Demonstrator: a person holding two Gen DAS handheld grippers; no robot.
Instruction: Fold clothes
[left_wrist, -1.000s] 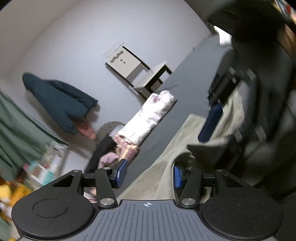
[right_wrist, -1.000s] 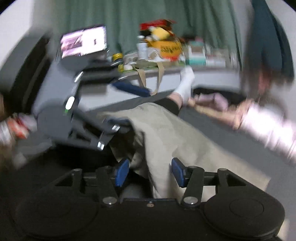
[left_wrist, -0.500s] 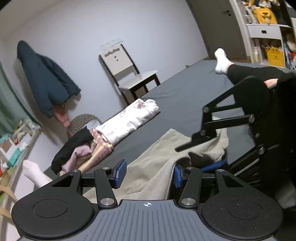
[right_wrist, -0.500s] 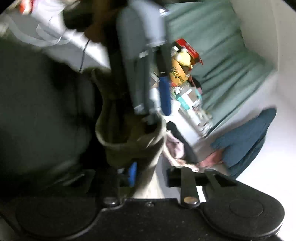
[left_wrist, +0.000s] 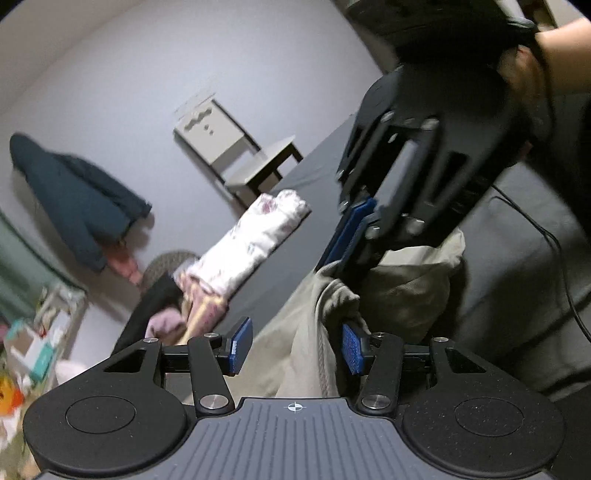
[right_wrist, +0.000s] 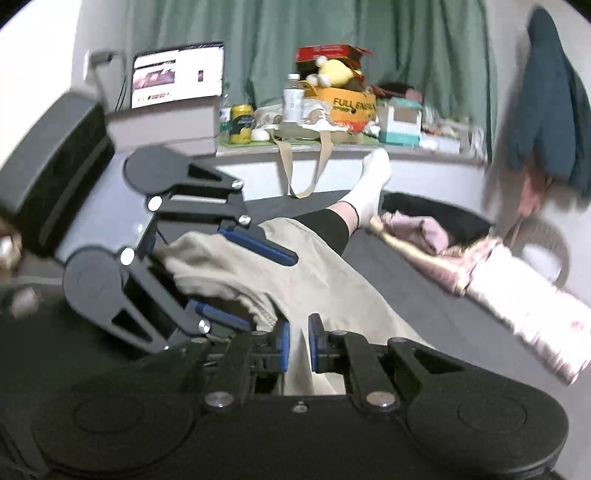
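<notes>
A beige garment (left_wrist: 406, 288) lies bunched on the dark grey bed (left_wrist: 280, 266) and trails away over a person's leg (right_wrist: 332, 288). My left gripper (left_wrist: 295, 347) is open, and a fold of the garment stands between its fingers, against the right pad. In the right wrist view the left gripper (right_wrist: 274, 291) shows spread wide around a bunch of the cloth. My right gripper (right_wrist: 298, 345) is shut on the garment's edge, its blue pads nearly together. From the left wrist view the right gripper (left_wrist: 328, 258) comes down onto the cloth from above, held by a hand.
A folded floral garment (left_wrist: 255, 240) and a heap of pink and black clothes (left_wrist: 166, 314) lie farther along the bed. A person's leg in a white sock (right_wrist: 369, 188) rests across it. A chair (left_wrist: 236, 151), a hanging dark jacket (right_wrist: 550, 99) and a cluttered shelf with a laptop (right_wrist: 177, 75) line the walls.
My right gripper has gone from open to shut on the beige cloth. Both grippers swung about and now sit close together over the bunched garment. The left stays open.
</notes>
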